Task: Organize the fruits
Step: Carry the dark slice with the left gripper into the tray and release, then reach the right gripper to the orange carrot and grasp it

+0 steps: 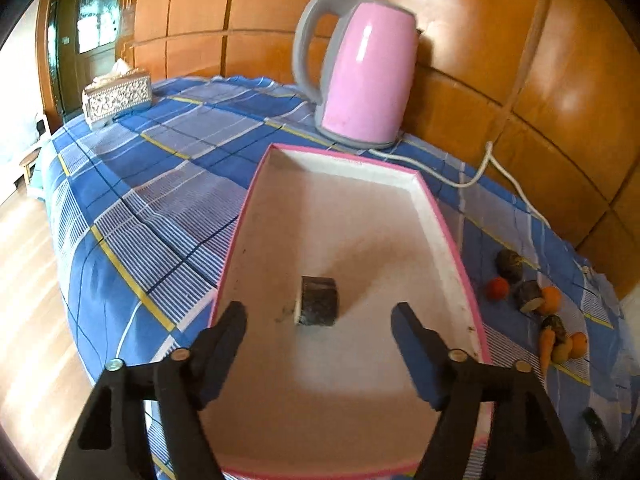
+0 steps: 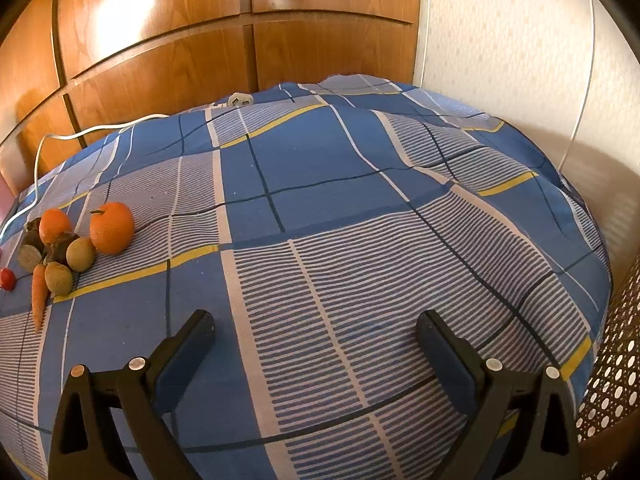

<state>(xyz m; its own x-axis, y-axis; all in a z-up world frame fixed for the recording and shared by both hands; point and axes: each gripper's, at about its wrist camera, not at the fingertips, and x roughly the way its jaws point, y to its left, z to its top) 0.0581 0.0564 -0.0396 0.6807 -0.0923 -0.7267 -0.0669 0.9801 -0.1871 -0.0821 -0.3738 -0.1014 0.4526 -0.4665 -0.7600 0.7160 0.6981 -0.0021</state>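
Observation:
My left gripper (image 1: 319, 310) hangs open over a pink-rimmed white tray (image 1: 440, 224). A dark cut chunk with a pale face (image 1: 318, 300) lies on the tray floor just beyond the fingertips, and neither pad touches it. To the right of the tray, a heap of produce (image 1: 536, 300) sits on the blue checked cloth. In the right wrist view that heap is at the far left: an orange (image 2: 111, 227), a second orange (image 2: 54, 224), two kiwis (image 2: 80, 254), a carrot (image 2: 39, 296), a small tomato (image 2: 7, 279) and dark pieces (image 2: 60, 242). My right gripper (image 2: 316, 322) stands open over bare cloth.
A pink kettle (image 1: 360, 76) stands behind the tray, its white cable (image 1: 472, 178) trailing along the wooden wall. A silver tissue box (image 1: 116, 98) sits at the far left corner. A wicker seat (image 2: 612, 380) stands past the table's right edge.

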